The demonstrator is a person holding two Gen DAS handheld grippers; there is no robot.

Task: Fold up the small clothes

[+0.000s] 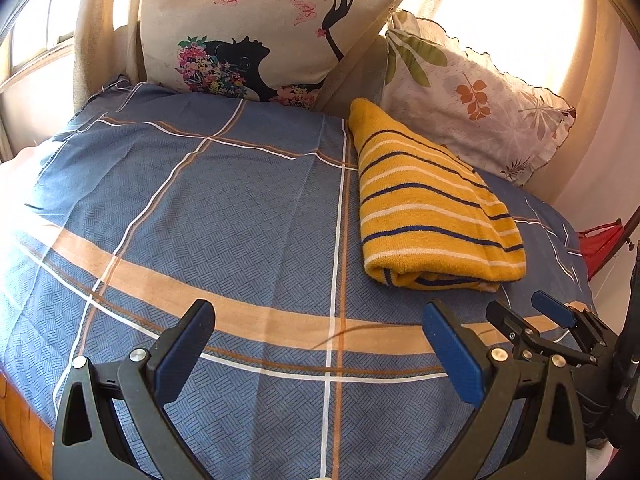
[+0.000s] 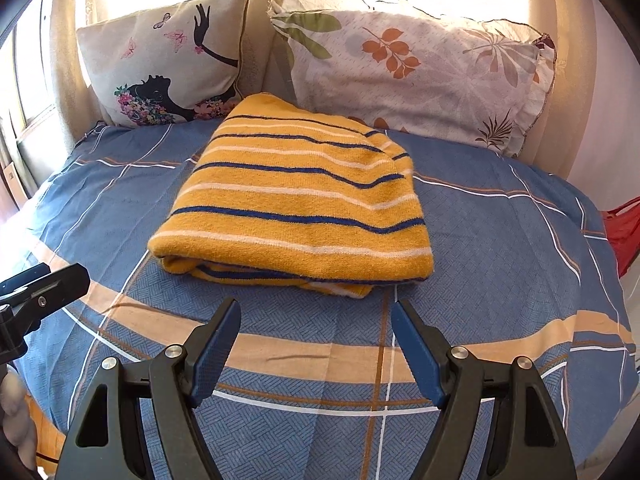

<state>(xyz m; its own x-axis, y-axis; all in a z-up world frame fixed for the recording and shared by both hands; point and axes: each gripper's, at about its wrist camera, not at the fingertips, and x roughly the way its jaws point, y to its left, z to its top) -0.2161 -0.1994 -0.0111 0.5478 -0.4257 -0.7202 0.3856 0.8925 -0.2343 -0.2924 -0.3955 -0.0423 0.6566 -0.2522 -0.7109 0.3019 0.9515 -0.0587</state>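
Note:
A yellow garment with blue and white stripes (image 1: 432, 208) lies folded in a neat rectangle on the blue plaid bed cover (image 1: 224, 216), right of centre in the left wrist view. It fills the middle of the right wrist view (image 2: 296, 200). My left gripper (image 1: 320, 316) is open and empty, low over the bed, left of and nearer than the garment. My right gripper (image 2: 316, 312) is open and empty, just in front of the garment's near folded edge. The right gripper also shows in the left wrist view (image 1: 524, 308), and the left gripper at the left edge of the right wrist view (image 2: 40, 284).
A cushion with a black silhouette print (image 1: 256, 32) and a leaf-print pillow (image 1: 472, 96) lean against the bed's far end, under bright curtained windows. Something red (image 1: 600, 244) sits beyond the bed's right edge. The bed cover (image 2: 500, 240) spreads around the garment.

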